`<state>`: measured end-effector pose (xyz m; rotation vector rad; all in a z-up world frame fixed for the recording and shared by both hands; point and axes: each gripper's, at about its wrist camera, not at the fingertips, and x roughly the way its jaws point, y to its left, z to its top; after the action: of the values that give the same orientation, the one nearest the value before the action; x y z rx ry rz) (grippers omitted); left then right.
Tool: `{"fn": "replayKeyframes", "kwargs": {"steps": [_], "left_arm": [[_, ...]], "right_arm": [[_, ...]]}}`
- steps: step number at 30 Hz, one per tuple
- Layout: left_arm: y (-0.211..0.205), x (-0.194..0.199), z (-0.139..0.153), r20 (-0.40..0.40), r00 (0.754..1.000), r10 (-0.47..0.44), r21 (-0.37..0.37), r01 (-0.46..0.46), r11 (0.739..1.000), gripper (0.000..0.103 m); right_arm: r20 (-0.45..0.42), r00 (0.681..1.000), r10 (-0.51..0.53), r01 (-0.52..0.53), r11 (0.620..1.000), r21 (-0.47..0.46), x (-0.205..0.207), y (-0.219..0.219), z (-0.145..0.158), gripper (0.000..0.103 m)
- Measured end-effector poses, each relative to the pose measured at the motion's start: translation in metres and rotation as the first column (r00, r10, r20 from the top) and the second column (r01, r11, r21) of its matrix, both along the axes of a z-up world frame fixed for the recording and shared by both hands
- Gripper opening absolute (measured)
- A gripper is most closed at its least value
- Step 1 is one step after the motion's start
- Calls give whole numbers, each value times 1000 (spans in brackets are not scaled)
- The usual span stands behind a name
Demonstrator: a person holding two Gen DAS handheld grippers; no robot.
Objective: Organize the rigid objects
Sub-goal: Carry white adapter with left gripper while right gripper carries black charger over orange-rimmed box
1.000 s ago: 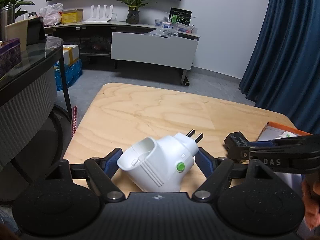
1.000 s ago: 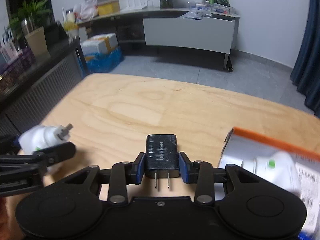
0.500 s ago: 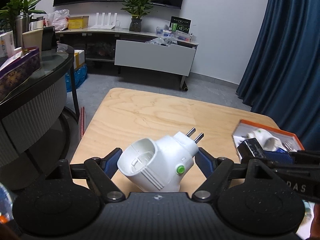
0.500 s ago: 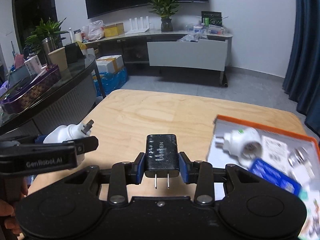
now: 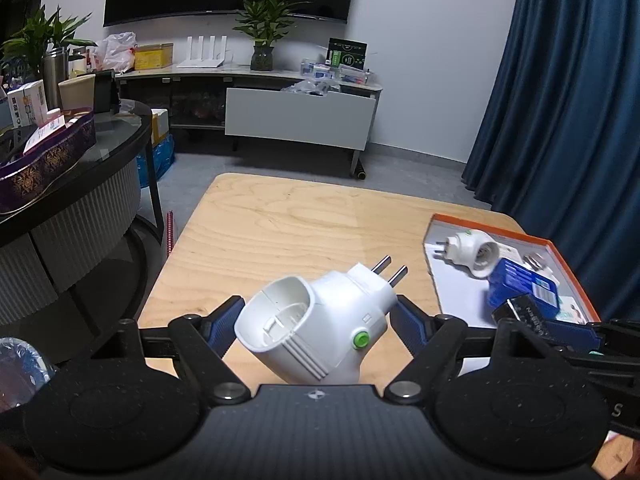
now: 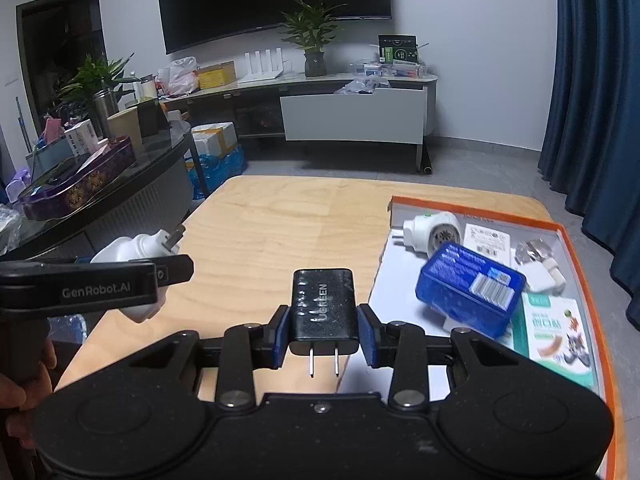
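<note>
My L tongs (image 5: 316, 312): clamped on white adapter (image 5: 320, 328), prongs fwd, above counter (image 5: 280, 232). R tongs (image 6: 323, 326): gripping black charger (image 6: 323, 306), prongs toward me. Tray (image 6: 582, 252) at counter's right edge; left side bare.

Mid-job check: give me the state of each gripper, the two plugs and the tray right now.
Left gripper: shut on the white adapter.
White adapter: held off the table, prongs pointing away.
Right gripper: shut on the black charger.
Black charger: held, prongs toward the camera.
Tray: on the table, holding a blue box, a white socket adapter and packets.
</note>
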<state>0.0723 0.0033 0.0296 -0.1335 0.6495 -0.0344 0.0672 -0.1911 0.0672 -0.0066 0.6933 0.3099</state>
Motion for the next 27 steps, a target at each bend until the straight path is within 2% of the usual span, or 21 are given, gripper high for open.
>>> {"fn": "replayKeyframes", "kwargs": {"steps": [13, 27], "left_arm": [[-16, -25, 7, 18, 999, -36, 4, 36, 999, 80], [-30, -42, 10, 42, 996, -78, 6, 78, 997, 80]], "right_arm": [[32, 999, -29, 29, 1000, 9, -38, -18, 6, 44], [67, 996, -63, 61, 998, 21, -59, -32, 14, 44]]}}
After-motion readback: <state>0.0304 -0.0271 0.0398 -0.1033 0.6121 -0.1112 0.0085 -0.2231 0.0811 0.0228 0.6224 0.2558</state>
